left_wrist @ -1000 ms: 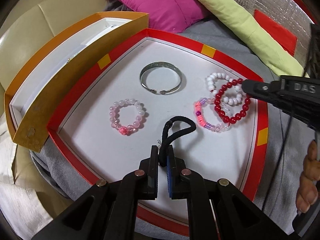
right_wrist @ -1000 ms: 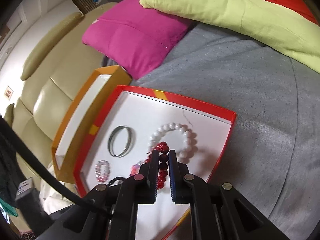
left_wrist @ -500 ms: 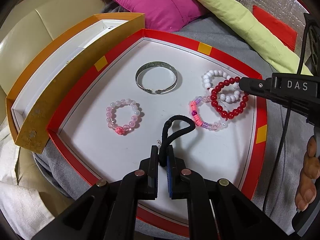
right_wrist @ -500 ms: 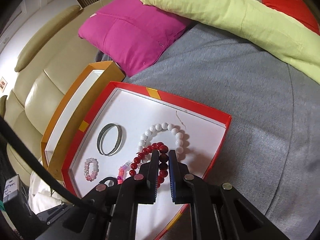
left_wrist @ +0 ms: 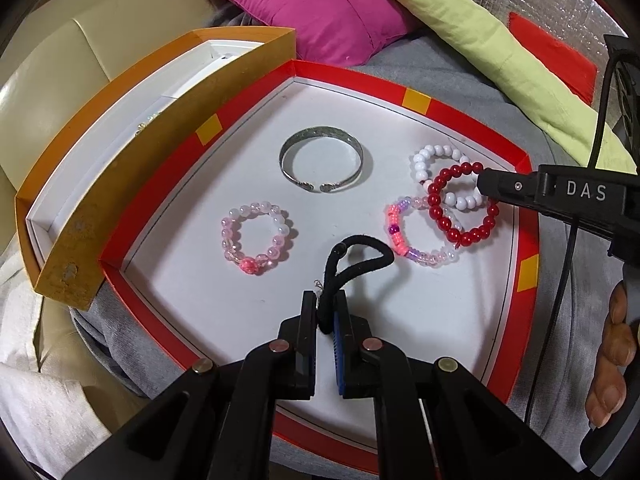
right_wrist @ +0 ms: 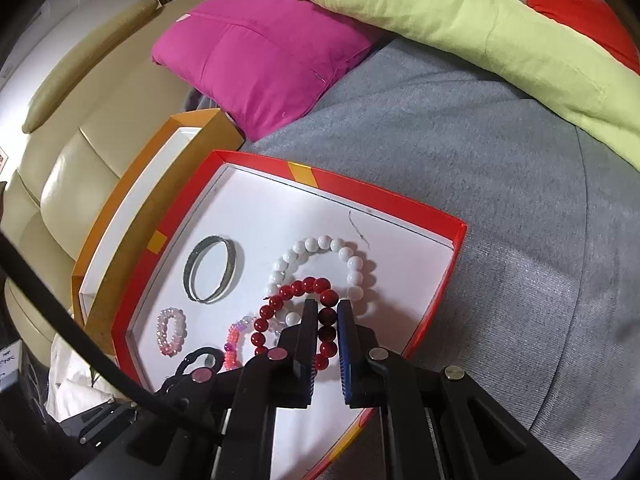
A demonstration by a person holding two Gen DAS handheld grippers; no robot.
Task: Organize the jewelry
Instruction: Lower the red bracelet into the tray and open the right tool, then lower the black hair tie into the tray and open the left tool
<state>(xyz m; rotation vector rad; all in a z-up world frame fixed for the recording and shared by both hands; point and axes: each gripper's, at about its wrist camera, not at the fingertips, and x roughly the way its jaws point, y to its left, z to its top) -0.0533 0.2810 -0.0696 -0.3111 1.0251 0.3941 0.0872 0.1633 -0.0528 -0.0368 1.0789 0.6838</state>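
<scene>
A red-rimmed white tray (left_wrist: pixel 256 120) holds the jewelry. My left gripper (left_wrist: pixel 326 300) is shut on a black hair tie (left_wrist: pixel 352 260) near the tray's front. My right gripper (right_wrist: pixel 326 308) is shut on a red bead bracelet (right_wrist: pixel 280 304), which also shows in the left wrist view (left_wrist: pixel 460 208) over a white bead bracelet (left_wrist: pixel 436 156). A silver bangle (left_wrist: pixel 322 158), a pale pink bead bracelet (left_wrist: pixel 254 236) and a pink and clear bead bracelet (left_wrist: pixel 400 232) lie in the tray.
An orange box with a white inside (left_wrist: pixel 120 128) stands against the tray's left side. A magenta cushion (left_wrist: pixel 316 8) and a lime pillow (left_wrist: pixel 480 48) lie behind on the grey cover. A beige sofa (right_wrist: pixel 80 152) is at the left.
The right gripper has drawn the red bracelet a little toward the tray's right front, partly off the white one. The left gripper still holds the hair tie in place.
</scene>
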